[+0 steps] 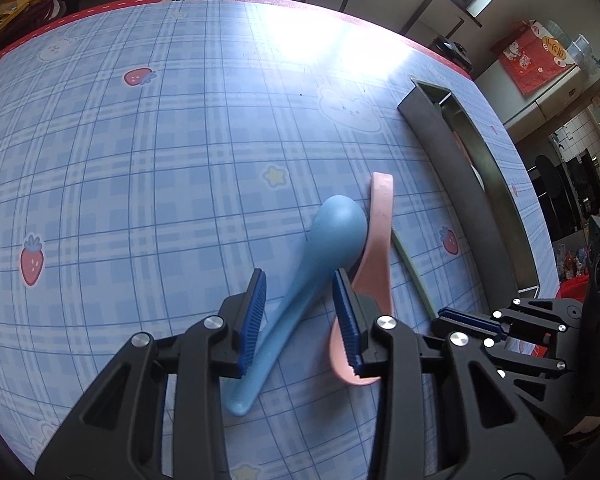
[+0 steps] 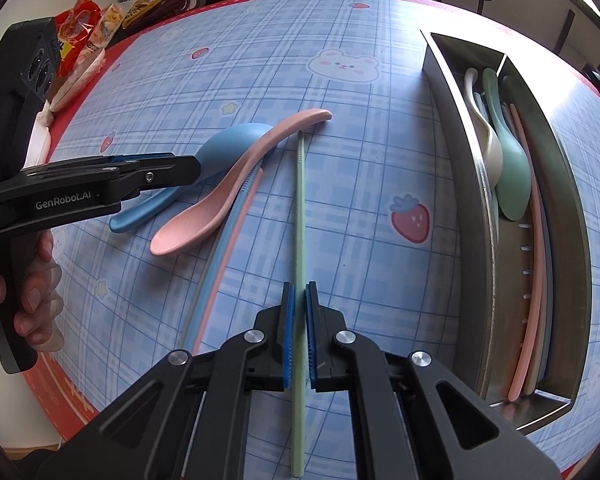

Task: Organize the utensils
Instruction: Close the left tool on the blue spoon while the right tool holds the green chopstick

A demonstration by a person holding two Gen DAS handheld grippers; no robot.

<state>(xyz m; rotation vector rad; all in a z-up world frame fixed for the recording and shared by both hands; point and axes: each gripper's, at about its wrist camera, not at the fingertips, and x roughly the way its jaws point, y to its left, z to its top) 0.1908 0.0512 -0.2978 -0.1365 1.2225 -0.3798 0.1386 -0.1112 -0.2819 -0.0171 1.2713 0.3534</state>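
Observation:
A blue spoon (image 1: pixel 336 232) lies bowl-down on the checked tablecloth, and its handle runs between the fingers of my left gripper (image 1: pixel 300 280). The pads stand a little off the handle on both sides, so this gripper is open. A pink spoon (image 1: pixel 374 248) leans across the blue spoon's bowl, just right of my right-hand pad. My right gripper (image 2: pixel 300 292) is shut on a long green chopstick (image 2: pixel 300 200) that lies flat on the table. In the right wrist view the left gripper (image 2: pixel 196 166) hovers over the blue spoon (image 2: pixel 228 144) next to the pink spoon (image 2: pixel 228 196).
A steel tray (image 2: pixel 572 240) at the right holds a white spoon, a green spoon and several chopsticks. Blue and pink chopsticks (image 2: pixel 224 264) lie under the pink spoon. Snack packets (image 2: pixel 80 32) sit past the table's far left edge. A hand (image 2: pixel 36 280) grips the left tool.

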